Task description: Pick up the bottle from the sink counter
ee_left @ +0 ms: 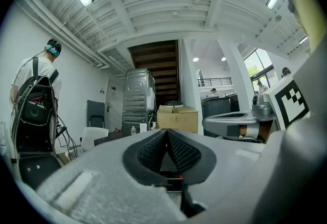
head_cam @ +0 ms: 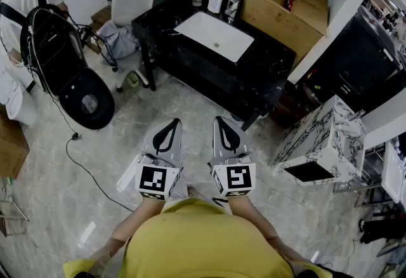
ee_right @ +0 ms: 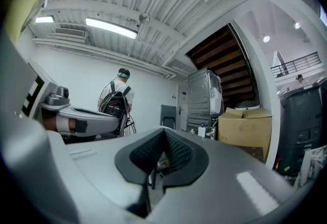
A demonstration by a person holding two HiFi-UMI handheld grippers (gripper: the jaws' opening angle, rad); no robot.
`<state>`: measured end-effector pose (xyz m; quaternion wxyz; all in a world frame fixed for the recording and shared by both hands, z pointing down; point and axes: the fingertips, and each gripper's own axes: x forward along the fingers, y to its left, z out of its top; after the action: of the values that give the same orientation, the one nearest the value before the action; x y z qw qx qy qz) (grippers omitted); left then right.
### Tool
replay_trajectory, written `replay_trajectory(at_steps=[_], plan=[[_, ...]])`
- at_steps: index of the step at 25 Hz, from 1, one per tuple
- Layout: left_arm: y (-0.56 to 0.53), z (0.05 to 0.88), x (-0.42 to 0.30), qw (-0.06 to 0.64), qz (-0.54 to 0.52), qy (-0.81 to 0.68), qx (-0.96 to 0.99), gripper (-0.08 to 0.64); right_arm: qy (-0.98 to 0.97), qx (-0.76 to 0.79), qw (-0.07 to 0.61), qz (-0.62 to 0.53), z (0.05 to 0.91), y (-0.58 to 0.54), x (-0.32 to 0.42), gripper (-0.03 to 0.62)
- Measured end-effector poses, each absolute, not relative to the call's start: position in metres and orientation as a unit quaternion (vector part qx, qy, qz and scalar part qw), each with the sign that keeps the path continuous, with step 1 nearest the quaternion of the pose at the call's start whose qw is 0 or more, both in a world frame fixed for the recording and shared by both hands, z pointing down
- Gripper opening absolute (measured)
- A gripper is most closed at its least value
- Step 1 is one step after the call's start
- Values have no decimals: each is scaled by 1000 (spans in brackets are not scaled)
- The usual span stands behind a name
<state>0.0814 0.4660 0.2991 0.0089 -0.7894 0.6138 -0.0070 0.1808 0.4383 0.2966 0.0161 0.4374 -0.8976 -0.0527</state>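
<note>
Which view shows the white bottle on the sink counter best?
Head view: the white bottle stands unobstructed behind the basin, at the back edge of the sink counter. The left and right gripper views show it only tiny, distant and low in frame.

White plastic bottle (head_cam: 215, 2), blue top, at 12 o'clock on glossy black stone sink counter (head_cam: 269, 64); white rectangular basin (head_cam: 214, 35). Brown cardboard box (head_cam: 285, 10) at 1. Black-veined white marble cube (head_cam: 320, 137) at 3. Grey left gripper (head_cam: 172, 123) and right gripper (head_cam: 221, 122): black pads, black-and-white marker cubes.

Left gripper (ee_left: 166, 133) fingers (ee_left: 187, 152) pressed together, nothing between; bottle (ee_left: 143, 126) well ahead.
</note>
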Motion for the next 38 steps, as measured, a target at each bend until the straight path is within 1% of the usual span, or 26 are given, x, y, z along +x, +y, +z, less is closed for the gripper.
replay_trajectory(at_steps=[6, 11, 17, 20, 24, 27, 29, 31, 33, 36, 38], plan=[[449, 298, 81, 9, -7, 614, -789, 6, -900, 433, 5, -45, 297, 422, 177, 0], [418, 310, 73, 4, -3, 613, -790, 6, -899, 434, 9, -52, 303, 394, 169, 0], [349, 315, 50, 5, 5, 605, -796, 6, -899, 434, 17, -55, 311, 329, 144, 0], [306, 312, 32, 16, 5, 602, -798, 6, -899, 435, 15, -50, 314, 285, 125, 0], [252, 314, 10, 14, 8, 587, -809, 8, -897, 439, 17, -47, 315, 230, 97, 0], [212, 318, -8, 5, 7, 580, -814, 49, -896, 441, 18, -49, 313, 191, 78, 0], [189, 320, -19, 3, 5, 576, -817, 57, -894, 446, 19, -44, 316, 169, 67, 0], [169, 322, -29, 0, 3, 571, -821, 97, -891, 452, 21, -35, 322, 150, 59, 0], [151, 325, -37, -5, 3, 564, -826, 106, -888, 457, 24, -31, 327, 136, 51, 0], [131, 330, -44, -12, 1, 556, -831, 146, -886, 462, 30, -36, 329, 119, 44, 0], [121, 331, -47, -16, 2, 552, -834, 155, -884, 466, 32, -36, 330, 109, 41, 0]])
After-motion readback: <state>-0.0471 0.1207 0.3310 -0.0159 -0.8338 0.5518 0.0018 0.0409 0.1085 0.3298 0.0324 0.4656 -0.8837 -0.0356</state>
